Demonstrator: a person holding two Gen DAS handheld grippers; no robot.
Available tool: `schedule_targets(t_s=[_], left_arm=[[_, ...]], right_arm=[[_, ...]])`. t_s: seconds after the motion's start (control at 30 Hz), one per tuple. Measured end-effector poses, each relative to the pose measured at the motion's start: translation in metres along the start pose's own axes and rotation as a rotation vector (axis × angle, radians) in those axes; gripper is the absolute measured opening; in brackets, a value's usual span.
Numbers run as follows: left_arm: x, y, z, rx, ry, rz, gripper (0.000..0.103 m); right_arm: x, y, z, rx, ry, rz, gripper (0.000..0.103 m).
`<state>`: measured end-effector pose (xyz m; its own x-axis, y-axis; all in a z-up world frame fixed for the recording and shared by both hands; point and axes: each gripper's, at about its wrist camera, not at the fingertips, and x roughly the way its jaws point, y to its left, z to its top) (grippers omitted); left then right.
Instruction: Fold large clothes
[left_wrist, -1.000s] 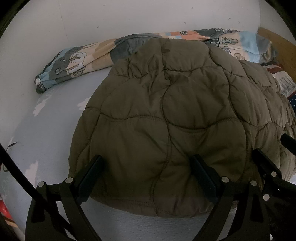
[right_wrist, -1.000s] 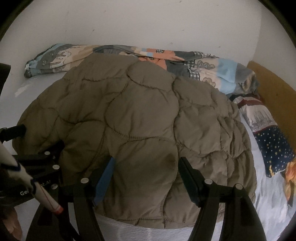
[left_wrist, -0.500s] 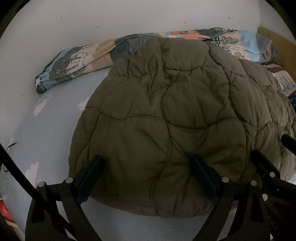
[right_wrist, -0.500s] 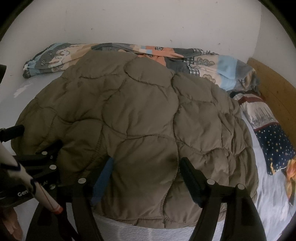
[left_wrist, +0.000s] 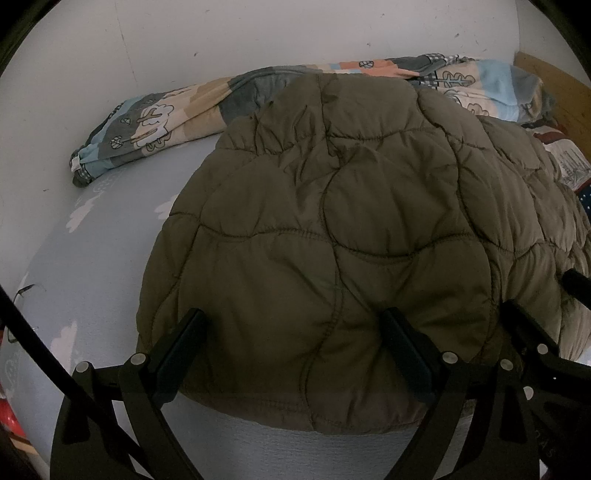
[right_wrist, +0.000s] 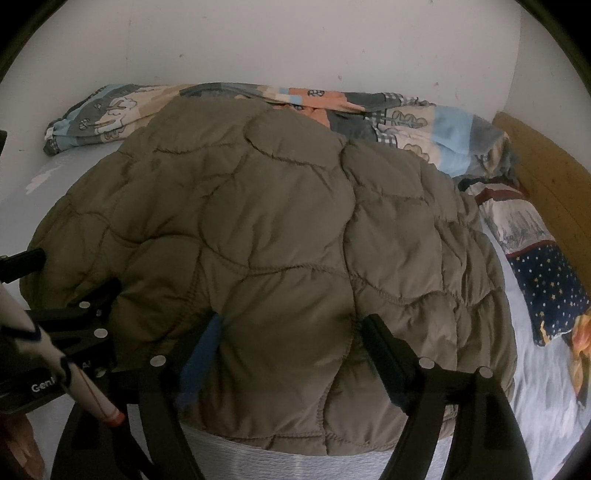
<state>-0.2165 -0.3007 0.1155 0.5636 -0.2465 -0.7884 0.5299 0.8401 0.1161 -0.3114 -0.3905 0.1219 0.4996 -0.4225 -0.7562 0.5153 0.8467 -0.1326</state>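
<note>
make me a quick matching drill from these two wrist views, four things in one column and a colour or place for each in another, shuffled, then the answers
Things:
1. quilted jacket
2. patterned blanket
3. star-print pillow
4. wooden board

Descriptions:
A. dark blue with small dots and stars, at the bed's right side
B. olive, spread over the middle of the bed, with both open grippers over its near hem
C. bare tan panel at the far right
D. bunched along the white wall, printed with trees in grey, beige, blue and orange

Pairs: 1-B, 2-D, 3-A, 4-C

The left gripper and right gripper each straddle the near hem without clamping it.
</note>
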Motion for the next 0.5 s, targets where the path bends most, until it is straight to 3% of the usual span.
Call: schedule_targets(t_s=[0.3, 0.5], left_arm=[[0.001, 0.0, -0.001, 0.004, 0.0, 0.002, 0.095], [0.001, 0.0, -0.001, 0.006, 0.004, -0.002, 0.095]], right_arm=[[0.011, -0.02, -0.002, 0.115, 0.067, 0.09, 0.091], [0.006, -0.023, 0.001, 0.123, 0.066, 0.105, 0.091]])
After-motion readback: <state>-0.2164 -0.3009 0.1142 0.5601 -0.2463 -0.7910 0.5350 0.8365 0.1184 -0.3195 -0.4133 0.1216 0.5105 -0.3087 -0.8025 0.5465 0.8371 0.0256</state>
